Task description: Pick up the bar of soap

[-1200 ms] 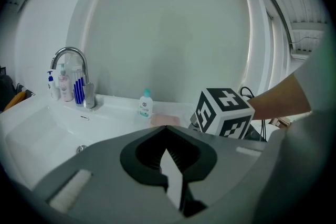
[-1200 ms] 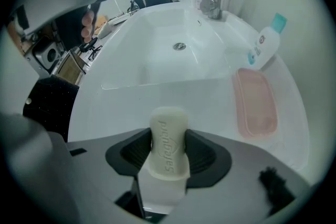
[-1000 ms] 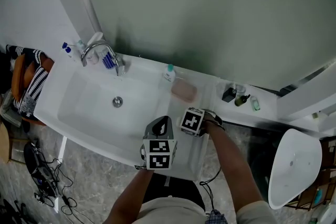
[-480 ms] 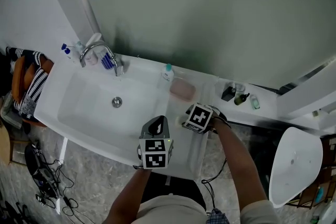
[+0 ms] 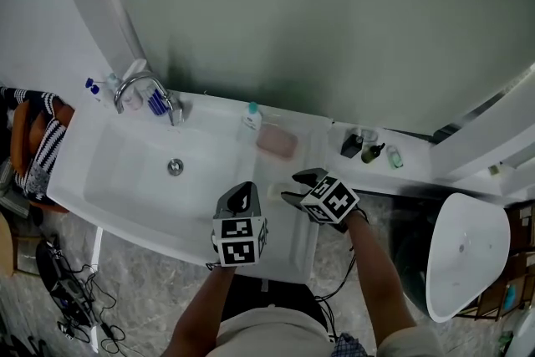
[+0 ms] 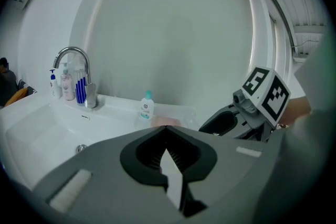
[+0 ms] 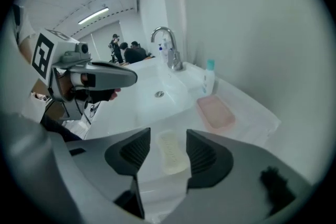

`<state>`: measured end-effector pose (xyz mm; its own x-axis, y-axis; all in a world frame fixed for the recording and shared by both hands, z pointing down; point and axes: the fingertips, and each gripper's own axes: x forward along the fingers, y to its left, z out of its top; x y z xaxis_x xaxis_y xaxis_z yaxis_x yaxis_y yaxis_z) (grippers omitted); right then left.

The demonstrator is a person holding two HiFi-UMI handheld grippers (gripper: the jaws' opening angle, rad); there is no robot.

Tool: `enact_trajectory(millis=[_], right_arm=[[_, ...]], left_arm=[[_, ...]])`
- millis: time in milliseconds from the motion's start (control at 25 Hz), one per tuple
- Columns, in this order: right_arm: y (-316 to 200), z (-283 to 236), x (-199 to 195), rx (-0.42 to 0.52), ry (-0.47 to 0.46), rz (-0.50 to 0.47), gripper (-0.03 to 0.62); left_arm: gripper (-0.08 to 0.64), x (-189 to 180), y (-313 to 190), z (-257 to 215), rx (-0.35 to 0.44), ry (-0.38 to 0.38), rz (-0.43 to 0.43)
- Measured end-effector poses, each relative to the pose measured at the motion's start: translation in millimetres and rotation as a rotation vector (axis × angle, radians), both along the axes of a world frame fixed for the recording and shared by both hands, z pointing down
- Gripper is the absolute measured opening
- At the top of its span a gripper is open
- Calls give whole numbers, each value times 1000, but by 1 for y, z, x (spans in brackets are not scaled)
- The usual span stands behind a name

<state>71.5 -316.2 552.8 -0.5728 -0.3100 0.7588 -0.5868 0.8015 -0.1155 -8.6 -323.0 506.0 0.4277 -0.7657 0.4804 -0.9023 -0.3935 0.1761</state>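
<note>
Right hand-held gripper is spread wide, and the bar of soap sits flat on the white table right between its jaws, with gaps on both sides, so not pinched. The pink soap dish is just beyond it. Left hand-held gripper is pressed together, empty.

My left gripper hides most of the pink dish. The marks on the soap are too faint for me to read. I can't tell what the small bottles are, and the people far behind are tiny.
</note>
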Motion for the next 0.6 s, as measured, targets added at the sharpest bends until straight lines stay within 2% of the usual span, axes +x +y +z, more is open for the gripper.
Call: enact_trajectory(millis=[160, 320, 440, 600], right_arm=[[1, -25, 1, 91, -118, 143, 216], [13, -50, -8, 169, -236, 235, 216], [25, -58, -12, 213, -272, 262, 216], [31, -70, -12, 265, -325, 346, 215]], left_arm=[[9, 3, 2, 1, -1, 8, 2], [8, 6, 8, 0, 0, 22, 13], [9, 10, 14, 2, -5, 31, 28], [8, 13, 20, 6, -15, 33, 42]])
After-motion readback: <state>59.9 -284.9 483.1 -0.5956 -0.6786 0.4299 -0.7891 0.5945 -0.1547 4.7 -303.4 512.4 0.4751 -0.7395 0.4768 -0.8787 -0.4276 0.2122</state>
